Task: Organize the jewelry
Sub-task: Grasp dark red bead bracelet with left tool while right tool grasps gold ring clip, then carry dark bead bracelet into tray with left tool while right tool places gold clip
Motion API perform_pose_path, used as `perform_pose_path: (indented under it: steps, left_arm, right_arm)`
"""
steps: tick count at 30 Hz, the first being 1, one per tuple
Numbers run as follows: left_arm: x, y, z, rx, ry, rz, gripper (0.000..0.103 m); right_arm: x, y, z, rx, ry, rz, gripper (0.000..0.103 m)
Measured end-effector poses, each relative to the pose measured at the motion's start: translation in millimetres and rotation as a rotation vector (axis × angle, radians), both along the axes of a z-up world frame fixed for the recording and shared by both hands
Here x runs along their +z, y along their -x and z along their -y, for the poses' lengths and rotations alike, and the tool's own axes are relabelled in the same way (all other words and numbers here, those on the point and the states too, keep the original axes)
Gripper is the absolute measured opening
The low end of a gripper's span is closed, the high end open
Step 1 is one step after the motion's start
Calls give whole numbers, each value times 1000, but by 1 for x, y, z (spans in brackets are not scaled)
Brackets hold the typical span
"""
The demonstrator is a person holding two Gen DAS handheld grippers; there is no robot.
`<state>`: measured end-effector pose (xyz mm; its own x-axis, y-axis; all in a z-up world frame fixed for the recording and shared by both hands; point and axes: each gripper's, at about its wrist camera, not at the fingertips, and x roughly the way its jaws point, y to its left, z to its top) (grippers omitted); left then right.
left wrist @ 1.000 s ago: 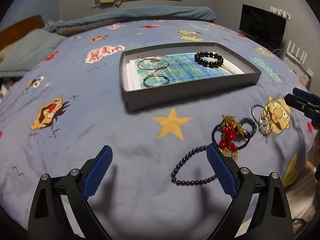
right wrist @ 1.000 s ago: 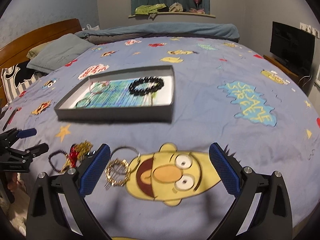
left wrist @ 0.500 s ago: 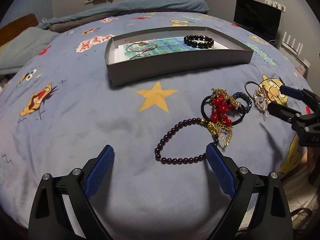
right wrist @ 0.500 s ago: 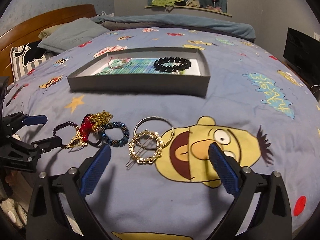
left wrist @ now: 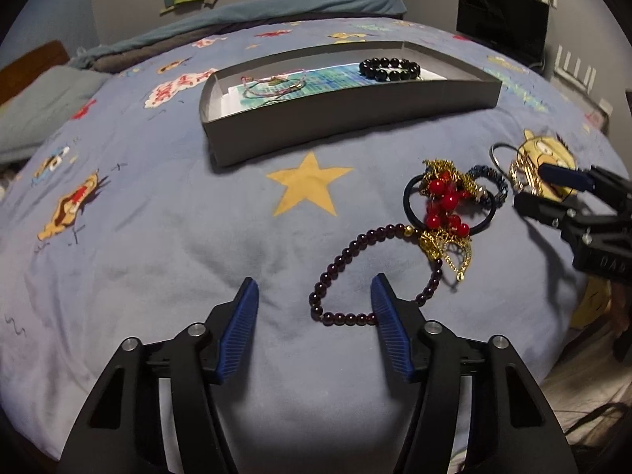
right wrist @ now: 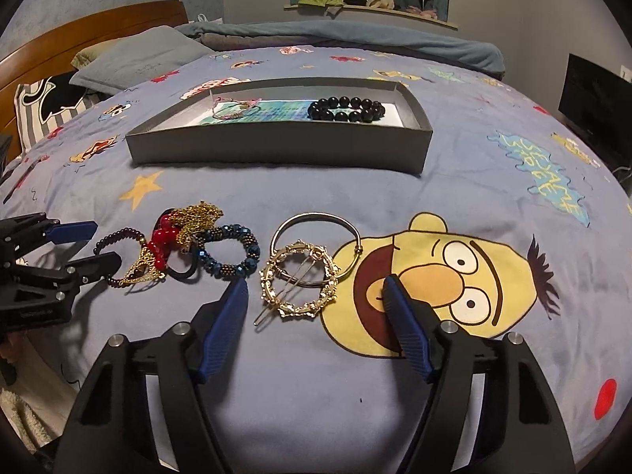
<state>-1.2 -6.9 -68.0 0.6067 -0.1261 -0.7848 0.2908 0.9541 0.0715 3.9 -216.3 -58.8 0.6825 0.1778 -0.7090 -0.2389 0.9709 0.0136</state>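
Observation:
A grey tray (left wrist: 355,106) (right wrist: 276,146) on the bed holds a black bead bracelet (left wrist: 389,69) (right wrist: 347,110) and thin cord bracelets (left wrist: 272,85) (right wrist: 235,108). My left gripper (left wrist: 314,298) is open, its right finger at a dark purple bead bracelet (left wrist: 347,272) (right wrist: 118,237). A red and gold hair tie (left wrist: 446,205) (right wrist: 173,241) and a blue bead bracelet (left wrist: 491,179) (right wrist: 231,251) lie beside it. My right gripper (right wrist: 316,296) is open around a gold round hair clip (right wrist: 300,280), which overlaps a silver bangle (right wrist: 316,237).
The blue cartoon bedspread (right wrist: 474,181) covers the bed. Pillows (right wrist: 134,55) and a wooden headboard (right wrist: 79,35) are at the far left. A dark screen (left wrist: 501,15) stands at the right. The bed's near edge is just under both grippers.
Both grippers have come down and forward toward the loose jewelry. The left now has the purple bracelet between its fingers; the right has the gold clip between its fingers. Both jaws have narrowed.

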Motion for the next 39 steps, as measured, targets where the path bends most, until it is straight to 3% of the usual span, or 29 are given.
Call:
perform_pose_path:
  steps: [2, 5, 9, 12, 20, 25, 33, 39]
  left_arm:
    - [-2, -1, 3, -5, -20, 3, 56]
    - [-1, -3, 3, -4, -37, 16, 44]
    - [4, -3, -1, 7, -15, 33, 17]
    - [8, -3, -4, 10, 16, 43, 8]
    - [26, 5, -9, 7, 93, 124, 7]
    - [32, 4, -8, -2, 124, 126, 7]
    - [53, 3, -15, 5, 129, 189, 7]
    - [78, -5, -22, 12, 116, 259, 7]
  right_arm:
    - [0, -1, 2, -10, -9, -2, 65]
    - [1, -2, 4, -15, -21, -1, 60]
    - [2, -1, 6, -10, -29, 2, 42]
    - [4, -1, 9, -13, -52, 3, 38]
    - [15, 7, 13, -7, -66, 62, 38]
    - [19, 7, 12, -6, -68, 72, 38]
    - [27, 1, 13, -12, -70, 81, 38]
    - [51, -13, 15, -9, -62, 136, 38]
